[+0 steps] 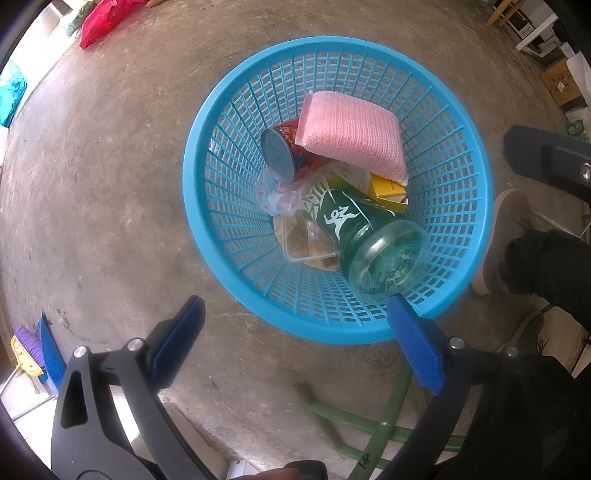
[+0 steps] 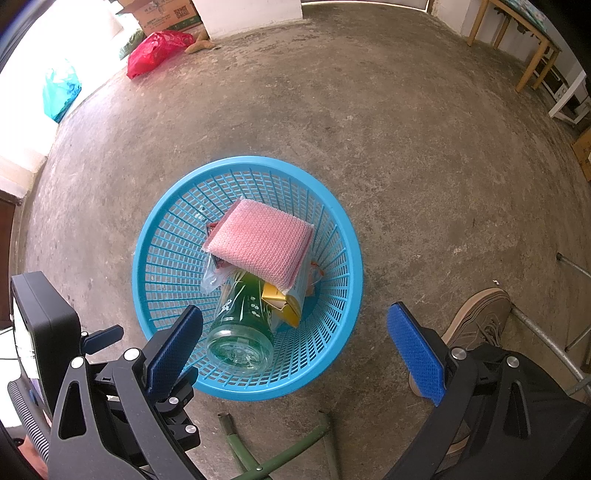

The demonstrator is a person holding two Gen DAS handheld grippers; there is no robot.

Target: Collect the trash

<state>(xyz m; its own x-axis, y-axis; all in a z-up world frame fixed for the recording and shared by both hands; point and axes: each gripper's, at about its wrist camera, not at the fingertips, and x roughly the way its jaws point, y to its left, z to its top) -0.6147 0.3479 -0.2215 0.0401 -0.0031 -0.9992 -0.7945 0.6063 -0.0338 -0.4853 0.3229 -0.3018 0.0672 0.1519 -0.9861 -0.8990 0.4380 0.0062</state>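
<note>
A blue mesh basket (image 1: 207, 229) (image 2: 162, 258) stands on the concrete floor. Inside lie a pink scouring pad (image 1: 351, 136) (image 2: 262, 243), a green glass bottle (image 1: 369, 236) (image 2: 243, 325) with its base towards me, a red can (image 1: 280, 155), a yellow carton (image 1: 388, 190) (image 2: 282, 304), a clear plastic tray (image 1: 299, 240) and crumpled plastic wrap (image 1: 277, 195). My left gripper (image 1: 299, 336) hovers open above the basket's near rim, holding nothing. My right gripper (image 2: 299, 343) is open and empty too, over the near rim.
A red bag (image 1: 99, 22) (image 2: 155, 51), a teal bag (image 1: 11, 88) (image 2: 61, 90) and a cardboard box (image 2: 162, 14) lie far off by the wall. A person's shoe (image 1: 498, 240) (image 2: 476, 317) stands right of the basket. Green metal legs (image 1: 388, 424) (image 2: 273, 443) sit below. A brush (image 1: 29, 350) lies at left.
</note>
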